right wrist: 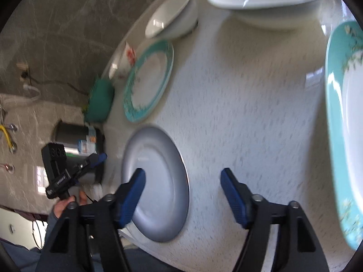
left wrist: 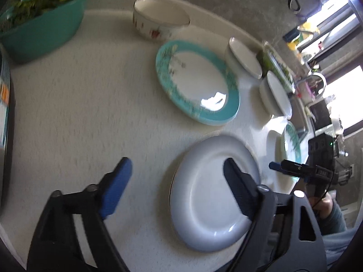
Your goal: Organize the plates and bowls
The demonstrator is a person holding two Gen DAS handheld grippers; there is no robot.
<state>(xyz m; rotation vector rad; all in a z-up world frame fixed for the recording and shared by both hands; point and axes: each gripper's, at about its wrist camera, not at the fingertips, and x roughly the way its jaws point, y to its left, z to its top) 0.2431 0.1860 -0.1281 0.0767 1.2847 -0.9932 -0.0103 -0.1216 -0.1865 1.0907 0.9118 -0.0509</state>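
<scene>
Both my grippers are released right now, nothing between the blue pads. My left gripper [left wrist: 177, 181] hangs over the counter [left wrist: 79, 113] with its right finger in front of the plain white plate [left wrist: 204, 204], lower middle of the left view. My right gripper [right wrist: 183, 195] sits bottom centre of its view, same plate beside its left finger. Teal-rimmed plate [left wrist: 197, 81] lies flat mid-frame, floral bowl [left wrist: 158, 25] above it, two white bowls [left wrist: 245, 56] further right.

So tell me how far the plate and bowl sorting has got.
Done: little that shows; the white plate lies alone near the counter's front. In hand: nothing, left gripper and right gripper both open and empty. Left: two teal-rimmed plates, white bowls and floral bowl, all unstacked.
</scene>
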